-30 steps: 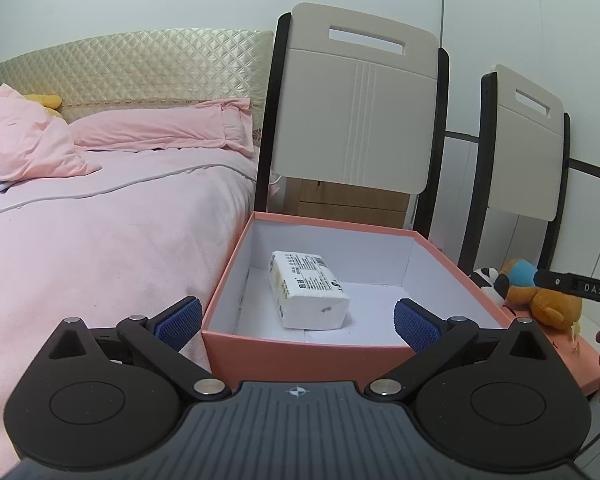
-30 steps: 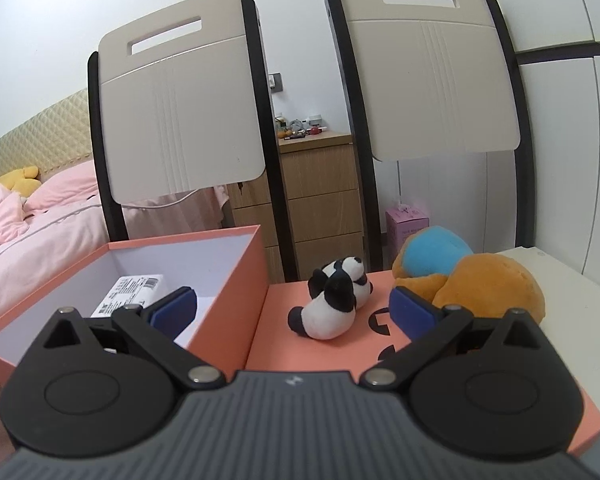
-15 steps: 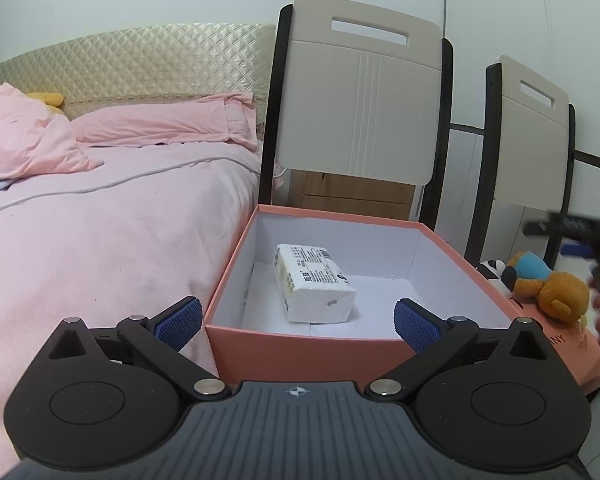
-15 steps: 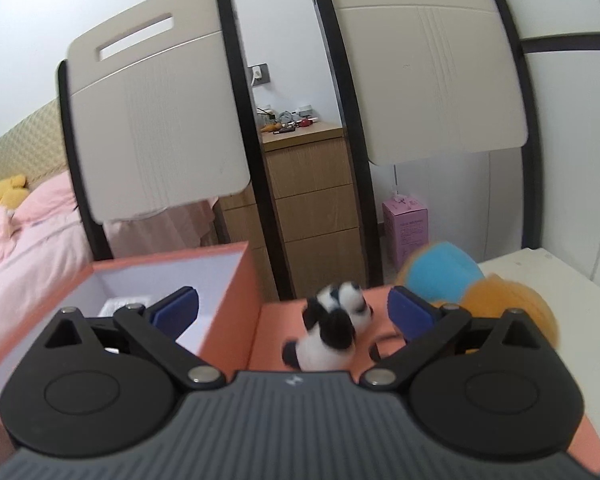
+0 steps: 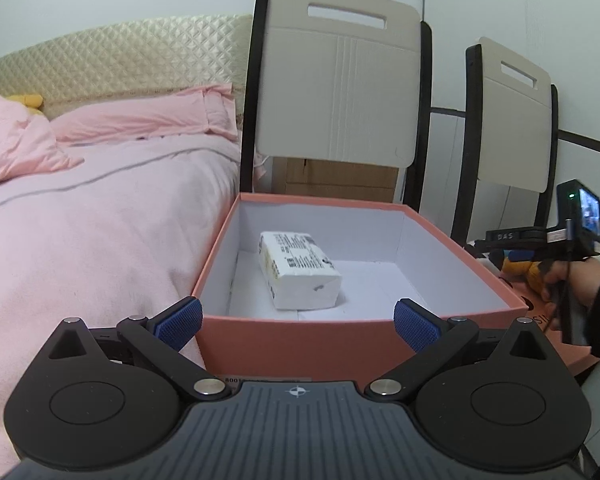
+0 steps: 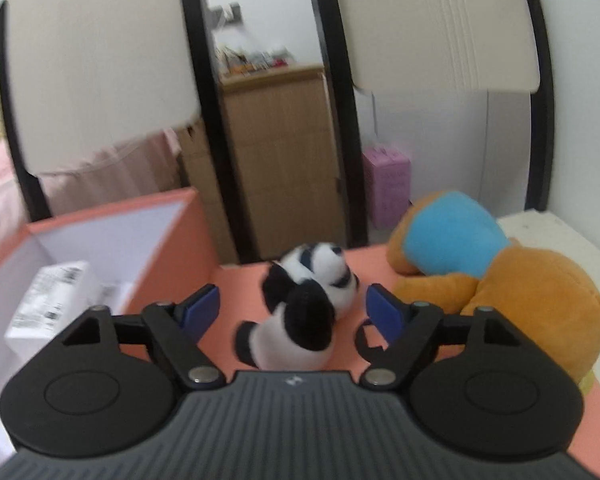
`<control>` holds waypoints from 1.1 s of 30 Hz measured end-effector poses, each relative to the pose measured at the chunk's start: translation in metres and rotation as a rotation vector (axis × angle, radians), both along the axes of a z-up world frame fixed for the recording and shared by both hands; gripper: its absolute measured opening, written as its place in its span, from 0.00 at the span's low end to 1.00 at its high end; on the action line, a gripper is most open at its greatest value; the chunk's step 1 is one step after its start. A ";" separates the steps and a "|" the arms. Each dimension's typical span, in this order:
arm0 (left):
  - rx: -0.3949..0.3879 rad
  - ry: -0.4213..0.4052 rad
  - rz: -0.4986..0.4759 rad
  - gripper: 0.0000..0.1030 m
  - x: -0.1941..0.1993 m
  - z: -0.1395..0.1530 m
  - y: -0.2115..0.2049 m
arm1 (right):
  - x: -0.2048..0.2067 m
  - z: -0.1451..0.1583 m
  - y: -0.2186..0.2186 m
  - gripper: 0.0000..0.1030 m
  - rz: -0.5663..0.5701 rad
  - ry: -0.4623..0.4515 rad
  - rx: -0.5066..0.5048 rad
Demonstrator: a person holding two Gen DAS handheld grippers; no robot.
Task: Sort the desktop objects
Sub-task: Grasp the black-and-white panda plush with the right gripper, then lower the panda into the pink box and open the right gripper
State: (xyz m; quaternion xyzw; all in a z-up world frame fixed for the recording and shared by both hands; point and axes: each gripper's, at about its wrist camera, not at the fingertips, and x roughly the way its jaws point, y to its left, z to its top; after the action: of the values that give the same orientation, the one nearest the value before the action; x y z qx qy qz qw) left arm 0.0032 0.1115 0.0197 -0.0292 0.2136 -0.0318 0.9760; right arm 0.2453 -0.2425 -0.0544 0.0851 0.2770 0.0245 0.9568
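An open salmon box holds a white tissue pack; both also show in the right wrist view, the box and the pack. My left gripper is open and empty, just short of the box's near wall. My right gripper is open, its blue fingers on either side of a black-and-white panda plush that lies on the salmon lid. An orange bear plush with a blue cap lies to its right. The right gripper also shows in the left wrist view.
Two beige chairs stand behind the box. A pink bed is on the left. A wooden dresser and a small pink box stand behind the chairs. The white desk edge is at right.
My right gripper has moved forward and down over the panda, which now sits between its fingers. My left gripper has drawn back slightly from the box.
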 end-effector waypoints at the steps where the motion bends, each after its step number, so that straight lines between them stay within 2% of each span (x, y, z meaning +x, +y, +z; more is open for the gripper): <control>1: -0.002 0.002 -0.001 1.00 0.000 0.000 0.000 | 0.005 -0.003 -0.001 0.70 -0.005 0.015 0.009; 4: -0.002 -0.001 -0.009 1.00 -0.001 0.001 -0.001 | 0.015 -0.014 -0.001 0.63 0.007 0.057 0.015; 6: 0.001 0.001 -0.010 1.00 -0.001 0.001 -0.002 | 0.019 -0.019 0.000 0.47 0.019 0.071 0.014; 8: 0.002 -0.002 -0.007 1.00 -0.001 0.001 -0.002 | 0.019 -0.019 0.000 0.43 0.022 0.068 0.026; 13: 0.020 -0.031 0.000 1.00 -0.003 0.003 -0.004 | 0.005 0.001 0.009 0.40 0.005 -0.006 0.030; 16: 0.030 -0.057 0.005 1.00 -0.005 0.005 -0.005 | -0.019 0.030 0.025 0.41 0.032 -0.115 0.020; 19: 0.035 -0.074 0.016 1.00 -0.006 0.007 -0.006 | -0.041 0.065 0.051 0.41 0.115 -0.214 0.018; 21: 0.031 -0.079 0.023 1.00 -0.006 0.008 -0.005 | -0.046 0.083 0.074 0.41 0.201 -0.243 0.021; 23: 0.022 -0.081 0.029 1.00 -0.005 0.010 -0.003 | -0.040 0.093 0.100 0.41 0.289 -0.212 -0.005; 26: 0.011 -0.091 0.039 1.00 -0.005 0.012 -0.001 | -0.022 0.096 0.137 0.41 0.409 -0.106 -0.053; 30: -0.006 -0.102 0.036 1.00 -0.006 0.015 0.001 | 0.002 0.085 0.178 0.41 0.493 0.036 -0.236; 33: -0.004 -0.106 0.044 1.00 -0.005 0.014 0.001 | 0.013 0.078 0.197 0.38 0.521 0.093 -0.306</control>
State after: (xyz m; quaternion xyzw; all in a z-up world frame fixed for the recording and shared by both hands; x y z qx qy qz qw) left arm -0.0019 0.1124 0.0337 -0.0342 0.1609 -0.0122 0.9863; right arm 0.2579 -0.0456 0.0240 -0.1330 0.3336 0.2229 0.9063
